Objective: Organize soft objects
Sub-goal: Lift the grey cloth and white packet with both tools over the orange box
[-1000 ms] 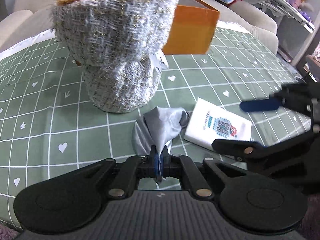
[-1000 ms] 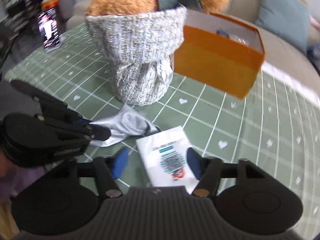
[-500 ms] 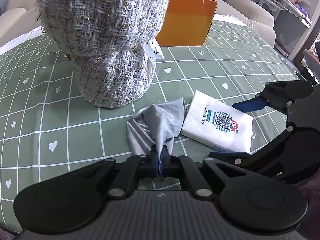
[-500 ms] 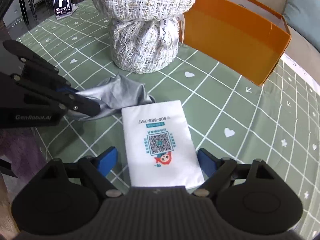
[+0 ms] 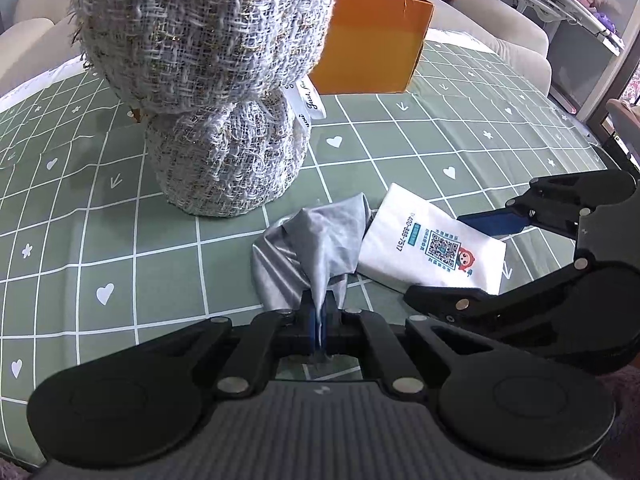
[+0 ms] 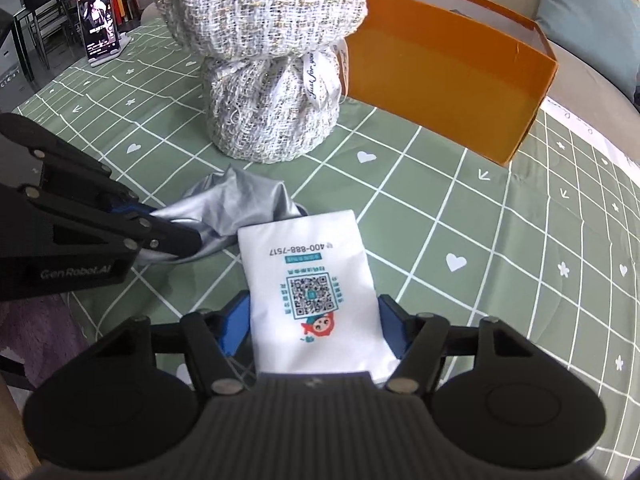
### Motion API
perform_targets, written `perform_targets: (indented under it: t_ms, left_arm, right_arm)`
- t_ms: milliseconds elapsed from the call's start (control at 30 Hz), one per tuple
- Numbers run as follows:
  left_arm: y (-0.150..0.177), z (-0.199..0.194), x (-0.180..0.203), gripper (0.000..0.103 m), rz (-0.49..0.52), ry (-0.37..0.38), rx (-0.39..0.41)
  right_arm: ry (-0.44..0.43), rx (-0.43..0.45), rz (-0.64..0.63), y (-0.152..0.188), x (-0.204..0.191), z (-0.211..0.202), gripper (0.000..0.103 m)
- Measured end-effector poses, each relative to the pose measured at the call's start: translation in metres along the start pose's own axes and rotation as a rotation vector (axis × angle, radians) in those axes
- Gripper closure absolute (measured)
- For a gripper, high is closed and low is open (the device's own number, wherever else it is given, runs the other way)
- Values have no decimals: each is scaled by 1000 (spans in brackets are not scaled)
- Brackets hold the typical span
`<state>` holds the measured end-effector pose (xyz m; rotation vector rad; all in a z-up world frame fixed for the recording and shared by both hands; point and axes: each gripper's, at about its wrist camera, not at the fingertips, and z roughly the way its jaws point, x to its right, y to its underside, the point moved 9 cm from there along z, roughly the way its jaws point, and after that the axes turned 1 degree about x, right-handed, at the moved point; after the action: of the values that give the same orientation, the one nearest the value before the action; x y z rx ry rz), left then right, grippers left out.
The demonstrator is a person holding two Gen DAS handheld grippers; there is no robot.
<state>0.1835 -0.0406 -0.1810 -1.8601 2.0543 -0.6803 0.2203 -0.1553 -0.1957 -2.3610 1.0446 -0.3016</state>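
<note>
Left tongs are closed tight, their blue pads pinching a pulled-up fold of the grey cloth. Most of that cloth lies crumpled on the worktop, which is covered by a green sheet with a white grid, hearts and arrows. Just beyond the cloth stands a woven fabric bundle, white and grey with gold flecks, tied at its waist with a white ribbon bearing script lettering. Orange fur shows at the bundle's top edge. Behind and to the right of the bundle sits an orange box, open at the top.

To the right of the cloth, touching its edge, lies a white tissue pack printed with a QR code, a phone number and a small cartoon figure. Right tongs are spread wide, with one blue pad on each long side of the pack's near end. Whether the pads already touch the pack cannot be told. The pack rests flat on the worktop.

At the far left of the right wrist view, a phone stands propped upright on the worktop edge, its screen lit.
</note>
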Motion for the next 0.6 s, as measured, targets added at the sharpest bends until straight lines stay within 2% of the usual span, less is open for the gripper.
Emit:
perform_targets:
  t_ms: [233, 600]
  left_arm:
    - [-3, -6, -2, 101, -7, -5, 16]
    - [-16, -51, 5, 101, -9, 15, 122]
  right_arm:
    - [5, 19, -18, -2, -8, -7, 52]
    - [33, 116, 19, -20, -20, -52, 52]
